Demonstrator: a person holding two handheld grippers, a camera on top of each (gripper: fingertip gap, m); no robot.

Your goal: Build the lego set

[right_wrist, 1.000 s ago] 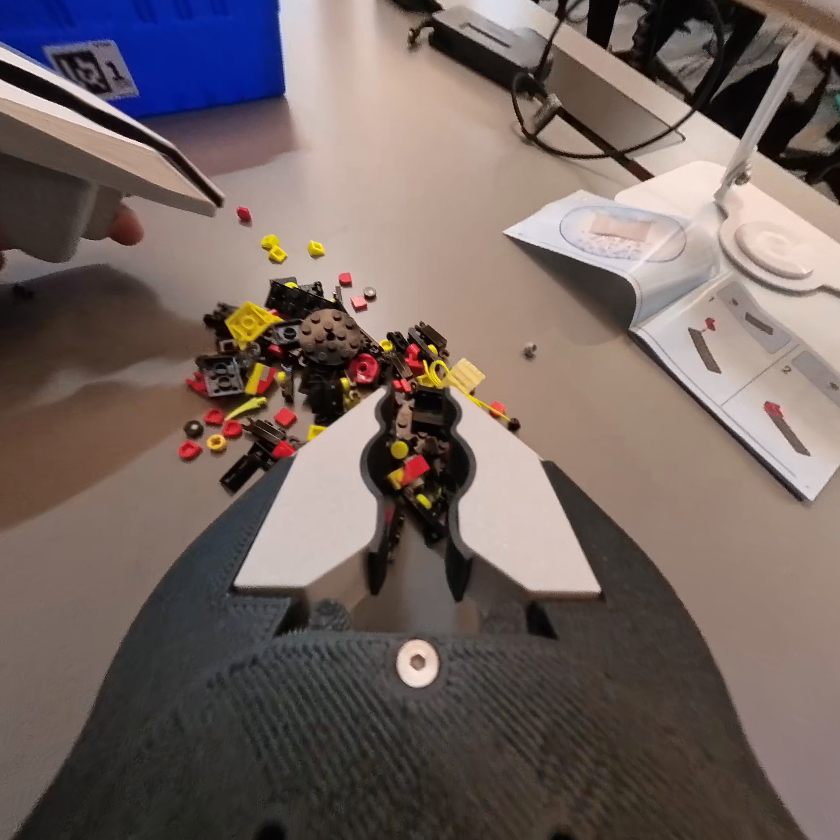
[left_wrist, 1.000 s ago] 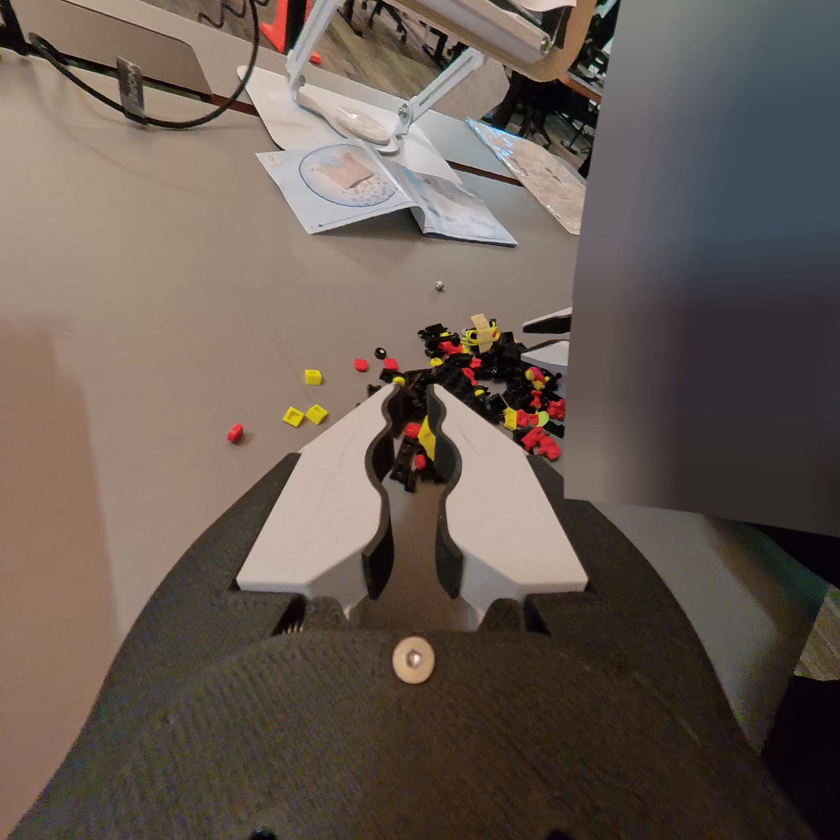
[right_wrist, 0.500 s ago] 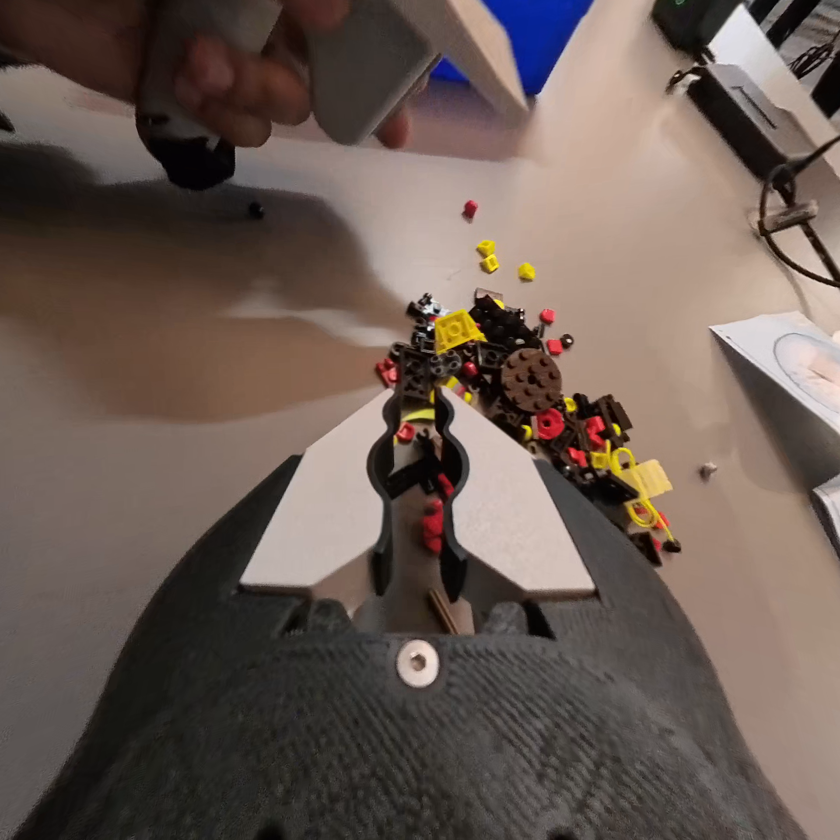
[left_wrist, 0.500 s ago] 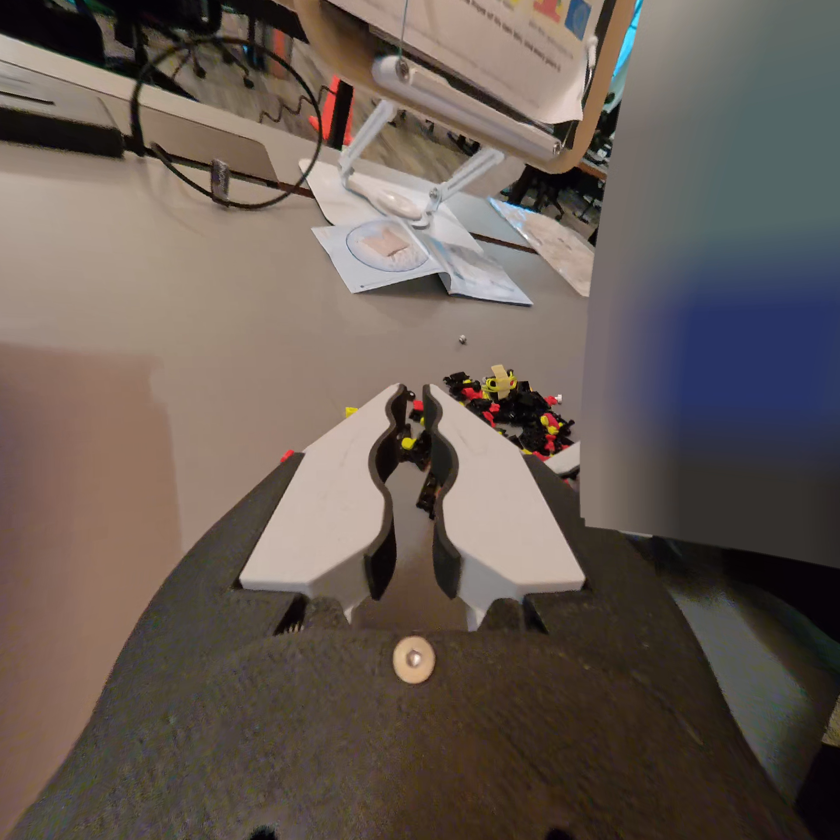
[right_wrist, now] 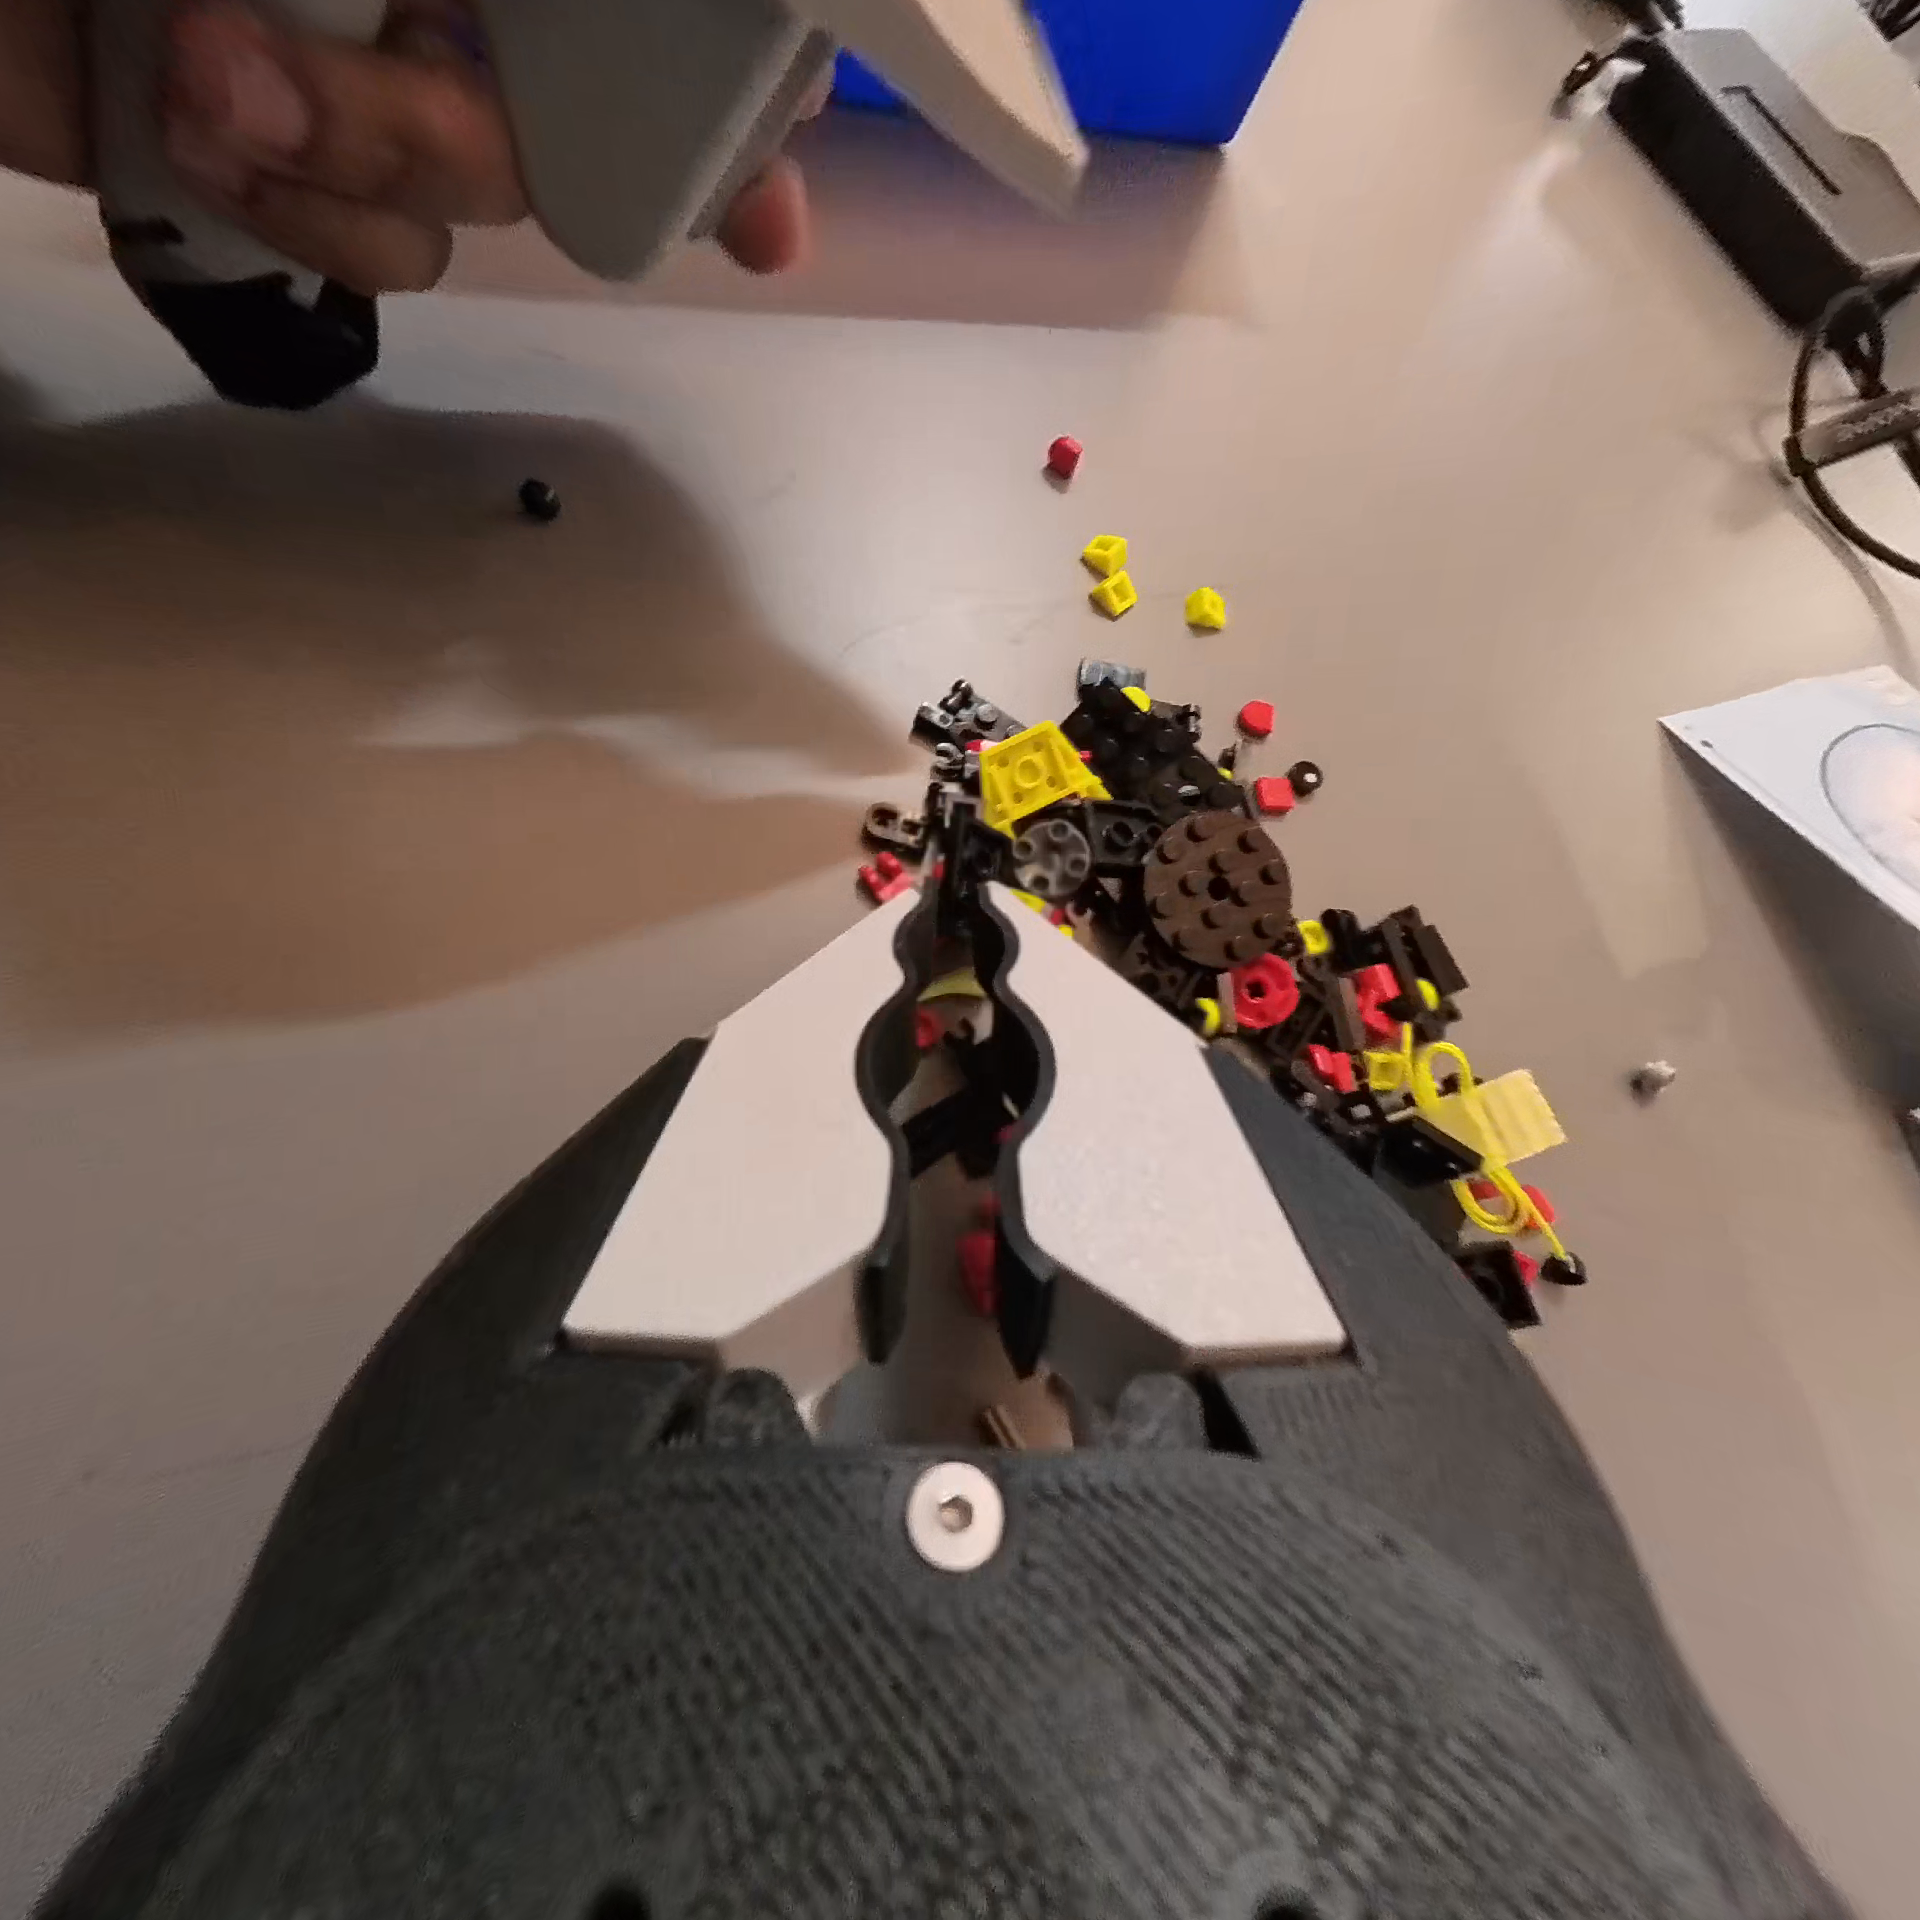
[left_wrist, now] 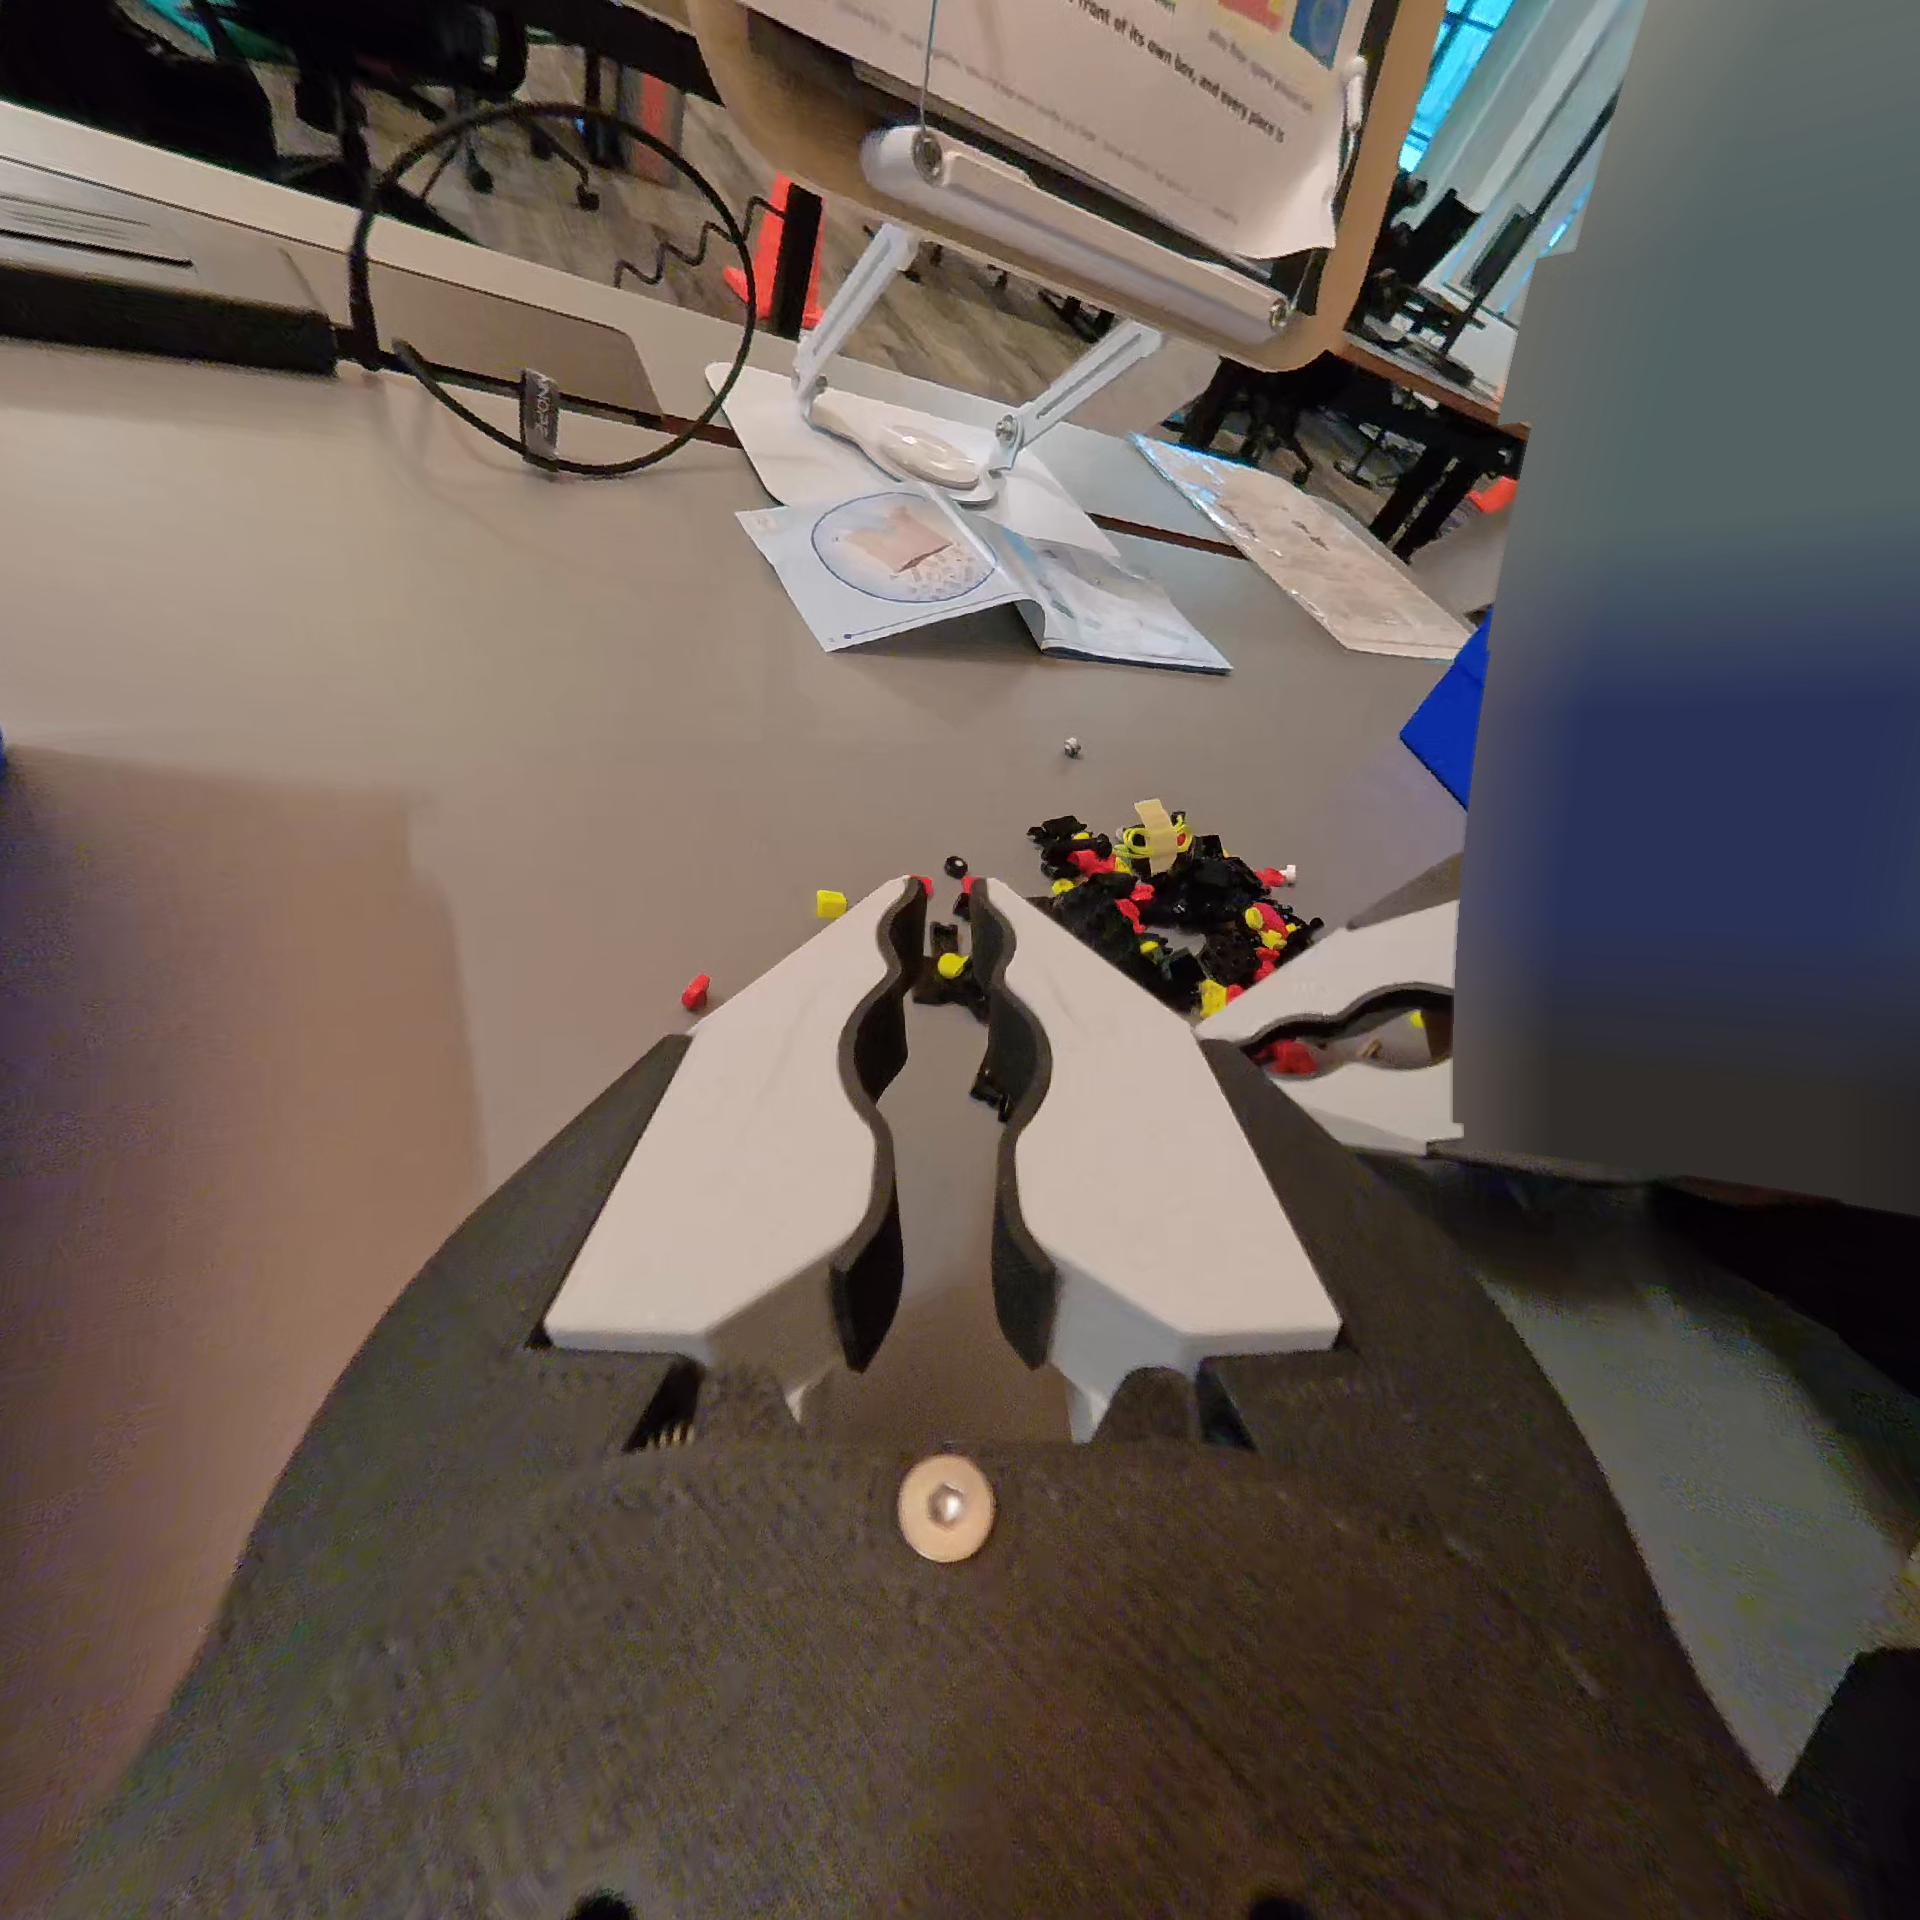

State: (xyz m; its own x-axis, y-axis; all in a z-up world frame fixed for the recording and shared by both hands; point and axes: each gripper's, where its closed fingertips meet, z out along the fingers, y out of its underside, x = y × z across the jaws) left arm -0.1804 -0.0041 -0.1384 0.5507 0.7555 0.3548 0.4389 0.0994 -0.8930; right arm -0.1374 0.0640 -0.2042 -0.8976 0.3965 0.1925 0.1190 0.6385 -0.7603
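Observation:
A pile of small black, red and yellow lego pieces lies on the grey table; it also shows in the left wrist view. A brown round plate and a yellow plate lie on top. My right gripper is at the pile's left end, shut on a thin black lego piece that sticks out past its tips. My left gripper is slightly open and empty, just left of the pile. A hand holds it above the table in the right wrist view.
An open instruction booklet and a white stand lie beyond the pile. Loose yellow pieces, a red piece and a black bead are scattered on the table. A blue bin and a black cable sit farther off. Spacing between my two grippers at the tips: around 11 cm. The brown round plate is about 5 cm from my right fingertips.
My right gripper has swung to the pile's left end and closed on a black piece. My left gripper has drawn back from the pile and risen.

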